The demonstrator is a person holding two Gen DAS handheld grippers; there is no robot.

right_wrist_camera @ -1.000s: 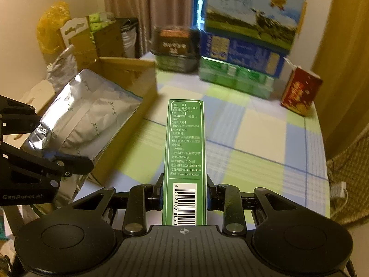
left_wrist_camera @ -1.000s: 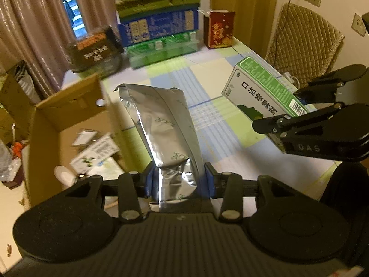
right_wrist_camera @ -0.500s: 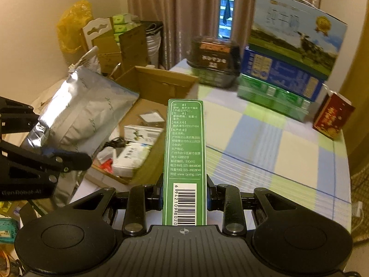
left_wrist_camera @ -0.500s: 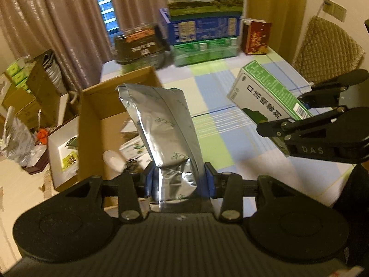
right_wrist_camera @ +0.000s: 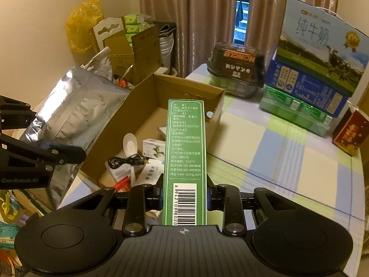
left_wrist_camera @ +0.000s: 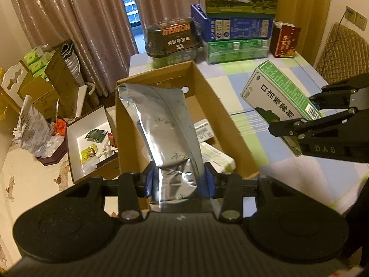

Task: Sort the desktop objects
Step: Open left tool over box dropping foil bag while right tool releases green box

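Holding two things up over the open cardboard box [left_wrist_camera: 208, 97].

The left gripper [left_wrist_camera: 177, 182] is squeezed tight on the bottom of a shiny silver bag [left_wrist_camera: 161, 124], right above the box. The right gripper [right_wrist_camera: 184, 198] is clamped on a long green box [right_wrist_camera: 185, 152], above the box's near edge on the checked table [right_wrist_camera: 288, 157].

Warm, dim light fills a small room. Brown curtains [left_wrist_camera: 92, 23] hang across a narrow window [left_wrist_camera: 130, 4] behind the desk [right_wrist_camera: 288, 152], which wears a checked cloth of blue, green and cream. A quilted chair [left_wrist_camera: 341, 53] stands beside the cream wall [right_wrist_camera: 34, 34], below wall sockets [left_wrist_camera: 356, 18].
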